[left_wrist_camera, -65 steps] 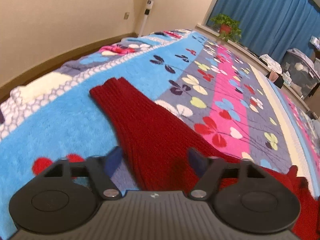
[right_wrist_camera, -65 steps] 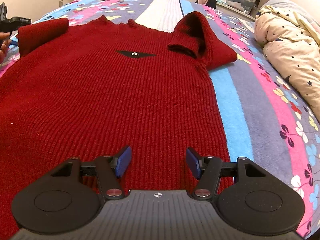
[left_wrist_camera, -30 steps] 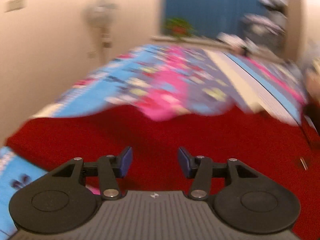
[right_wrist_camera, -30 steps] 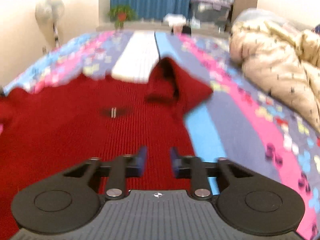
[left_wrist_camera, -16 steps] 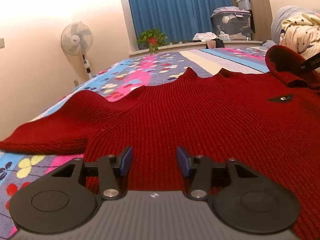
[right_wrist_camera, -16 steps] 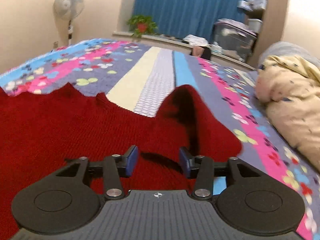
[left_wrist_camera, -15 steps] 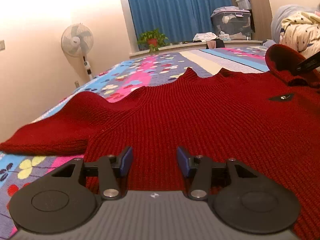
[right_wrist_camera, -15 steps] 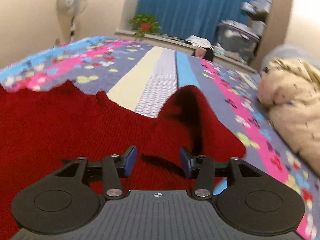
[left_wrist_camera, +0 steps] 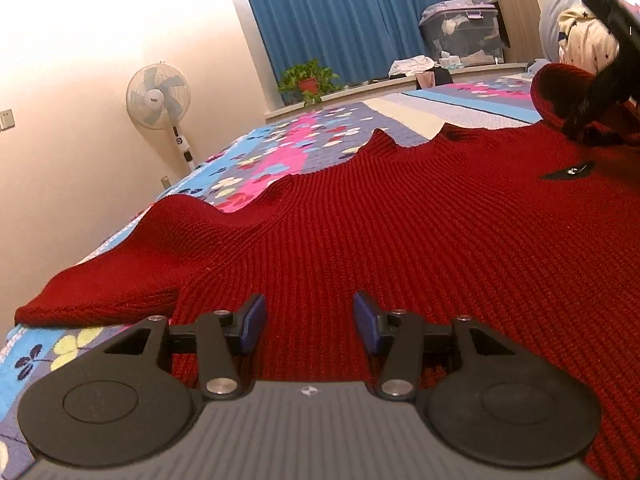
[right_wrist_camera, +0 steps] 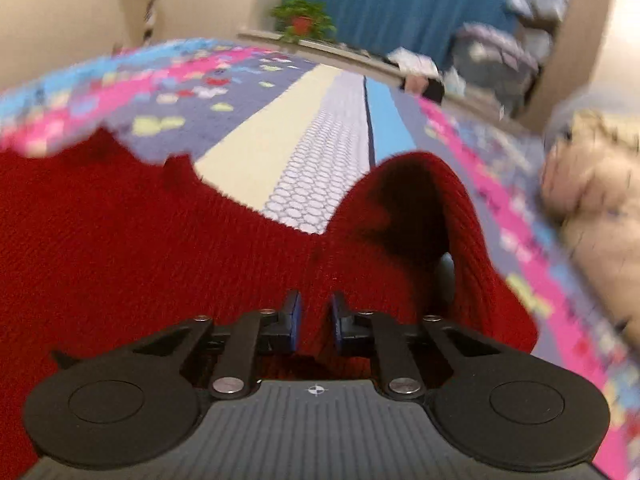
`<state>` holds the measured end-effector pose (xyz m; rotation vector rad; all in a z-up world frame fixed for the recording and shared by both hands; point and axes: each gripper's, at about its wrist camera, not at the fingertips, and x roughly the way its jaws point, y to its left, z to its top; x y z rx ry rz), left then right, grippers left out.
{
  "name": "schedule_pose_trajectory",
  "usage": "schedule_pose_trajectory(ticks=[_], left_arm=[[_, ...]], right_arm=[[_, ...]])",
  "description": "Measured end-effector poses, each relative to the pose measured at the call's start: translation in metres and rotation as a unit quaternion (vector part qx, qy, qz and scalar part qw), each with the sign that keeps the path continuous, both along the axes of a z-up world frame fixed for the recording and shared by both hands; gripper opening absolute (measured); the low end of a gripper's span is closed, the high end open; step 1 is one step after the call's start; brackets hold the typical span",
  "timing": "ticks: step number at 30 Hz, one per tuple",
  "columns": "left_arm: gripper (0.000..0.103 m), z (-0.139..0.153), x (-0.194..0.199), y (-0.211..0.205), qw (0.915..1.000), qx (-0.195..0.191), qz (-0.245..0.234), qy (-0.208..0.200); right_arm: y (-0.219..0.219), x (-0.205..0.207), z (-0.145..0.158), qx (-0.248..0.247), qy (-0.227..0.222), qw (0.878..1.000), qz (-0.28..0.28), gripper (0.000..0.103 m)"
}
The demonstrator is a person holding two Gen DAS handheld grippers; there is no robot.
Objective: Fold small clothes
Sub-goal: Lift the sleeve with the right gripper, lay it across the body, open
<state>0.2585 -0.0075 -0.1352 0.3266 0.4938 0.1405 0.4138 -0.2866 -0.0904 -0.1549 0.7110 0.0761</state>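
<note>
Since the frame half a second ago the right gripper (right_wrist_camera: 315,322) has pushed forward and lower onto the red sweater (left_wrist_camera: 420,232), and its jaws have just been closing: then they stood well apart over the knit, now they are nearly together with a ridge of red fabric pinched between the blue pads (right_wrist_camera: 295,320), just near of the raised, folded-over sleeve (right_wrist_camera: 424,216) on the right. The left gripper (left_wrist_camera: 308,320) has hardly shifted in that time; its jaws stand about half open, low over the near left part of the sweater, with knit showing between the pads, though whether they press on it cannot be told. The sweater lies spread flat on the bed, over a patterned blanket (left_wrist_camera: 280,148) of blue, pink and grey stripes with flower shapes; its left sleeve (left_wrist_camera: 120,276) stretches out toward the near left, its neckline (left_wrist_camera: 412,140) points to the far side, and a small dark label (left_wrist_camera: 568,170) sits on the chest at the right. In the left view the right gripper's black body shows at the far right, down on the raised sleeve. Far back on a ledge before the blue curtain (left_wrist_camera: 340,20) stands a clear lidded storage box (left_wrist_camera: 460,36) with pale things inside, too small to make out. A standing fan (left_wrist_camera: 158,98) and a potted plant (left_wrist_camera: 308,80) stand beyond the bed, and a star-printed quilt (right_wrist_camera: 592,184) lies at its right.
</note>
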Motion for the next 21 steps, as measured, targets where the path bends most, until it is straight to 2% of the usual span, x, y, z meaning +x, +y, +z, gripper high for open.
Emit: schedule_pose_trajectory(ticks=[1, 3, 4, 5, 6, 8, 10, 11, 12, 13, 15, 17, 19, 21], left_arm=[[0.055, 0.000, 0.001, 0.000, 1.0000, 0.002, 0.000, 0.000], [0.055, 0.001, 0.002, -0.001, 1.0000, 0.006, 0.001, 0.000], [0.055, 0.000, 0.002, -0.001, 1.0000, 0.007, 0.001, 0.000], [0.055, 0.000, 0.003, -0.001, 1.0000, 0.007, 0.001, -0.001], [0.055, 0.000, 0.003, -0.001, 1.0000, 0.007, 0.001, -0.001], [0.055, 0.000, 0.004, -0.002, 1.0000, 0.007, 0.001, -0.001], [0.055, -0.001, 0.003, -0.002, 0.9999, 0.010, 0.002, -0.001], [0.055, -0.001, 0.004, -0.002, 0.9999, 0.012, 0.002, -0.002], [0.055, -0.001, 0.004, -0.002, 0.9999, 0.012, 0.002, -0.002], [0.055, -0.001, 0.004, -0.002, 0.9999, 0.011, 0.002, -0.003], [0.055, -0.001, 0.004, -0.002, 0.9999, 0.011, 0.002, -0.003], [0.055, -0.002, 0.004, -0.002, 0.9999, 0.012, 0.003, -0.004], [0.055, -0.001, 0.003, -0.003, 0.9999, 0.015, 0.003, -0.005], [0.055, -0.001, 0.003, -0.002, 0.9998, 0.016, 0.003, -0.006]], right_arm=[[-0.007, 0.000, 0.005, 0.023, 0.000, 1.000, -0.004, 0.012], [-0.030, -0.003, 0.022, 0.106, -0.010, 0.994, -0.022, 0.012], [-0.051, -0.004, 0.033, 0.182, -0.018, 0.982, -0.037, 0.012], [-0.073, -0.007, 0.044, 0.259, -0.033, 0.964, -0.049, 0.012], [-0.091, -0.010, 0.053, 0.308, -0.050, 0.948, -0.058, 0.012], [-0.139, -0.024, 0.070, 0.405, -0.109, 0.904, -0.087, 0.012], [-0.196, -0.045, 0.076, 0.485, -0.177, 0.844, -0.144, 0.011], [-0.226, -0.060, 0.075, 0.509, -0.216, 0.811, -0.194, 0.011], [-0.249, -0.072, 0.072, 0.513, -0.241, 0.787, -0.243, 0.007], [-0.277, -0.087, 0.066, 0.509, -0.259, 0.762, -0.304, 0.007], [-0.319, -0.110, 0.048, 0.491, -0.266, 0.728, -0.398, 0.007], [-0.352, -0.130, 0.024, 0.471, -0.245, 0.698, -0.481, 0.009], [-0.374, -0.146, 0.006, 0.476, -0.227, 0.677, -0.514, 0.009], [-0.385, -0.156, 0.001, 0.455, -0.220, 0.678, -0.534, 0.009]])
